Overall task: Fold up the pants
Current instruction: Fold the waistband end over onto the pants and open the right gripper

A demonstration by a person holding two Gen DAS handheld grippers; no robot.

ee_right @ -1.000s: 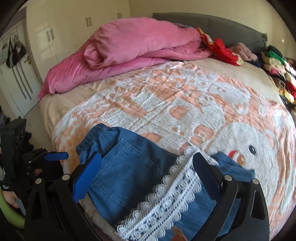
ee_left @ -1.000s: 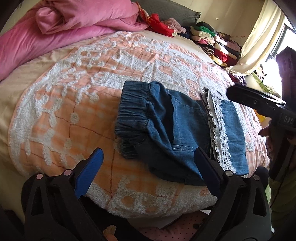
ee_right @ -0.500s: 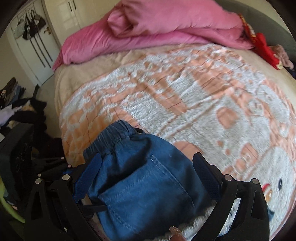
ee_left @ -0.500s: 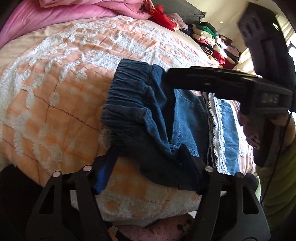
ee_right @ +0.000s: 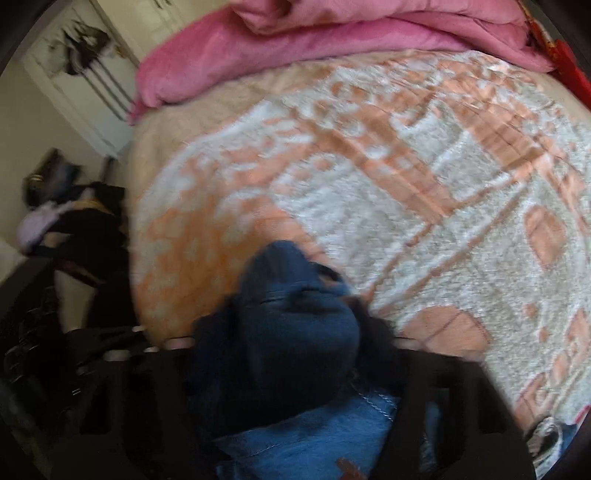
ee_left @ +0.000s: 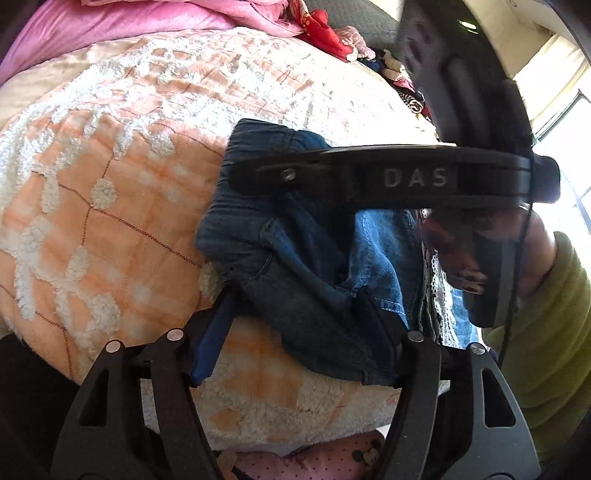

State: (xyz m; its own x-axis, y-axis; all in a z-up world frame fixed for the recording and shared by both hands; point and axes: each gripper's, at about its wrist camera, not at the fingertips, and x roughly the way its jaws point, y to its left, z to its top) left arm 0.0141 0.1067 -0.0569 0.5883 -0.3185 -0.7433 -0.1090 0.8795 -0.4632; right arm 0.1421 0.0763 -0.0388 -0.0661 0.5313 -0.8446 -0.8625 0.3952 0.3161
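denim pants with a white lace trim lie bunched near the front edge of a bed, on a peach-and-white fleece blanket. the left gripper straddles the near corner of the waistband end, its blue-padded fingers on either side of the dark denim; its jaws have just been opening a little after closing in, and i cannot tell whether the pads press the cloth. the right gripper comes in from the other side, pointed down over the elastic waistband, its jaws having just closed in around a gathered hump of denim; the view from it is smeared, so whether they truly pinch the fabric is unclear. seen from the left gripper, the right gripper's black body lettered "das" crosses above the pants, held by a hand in a yellow-green sleeve. a pink quilt is heaped at the head of the bed, red clothes beside it.
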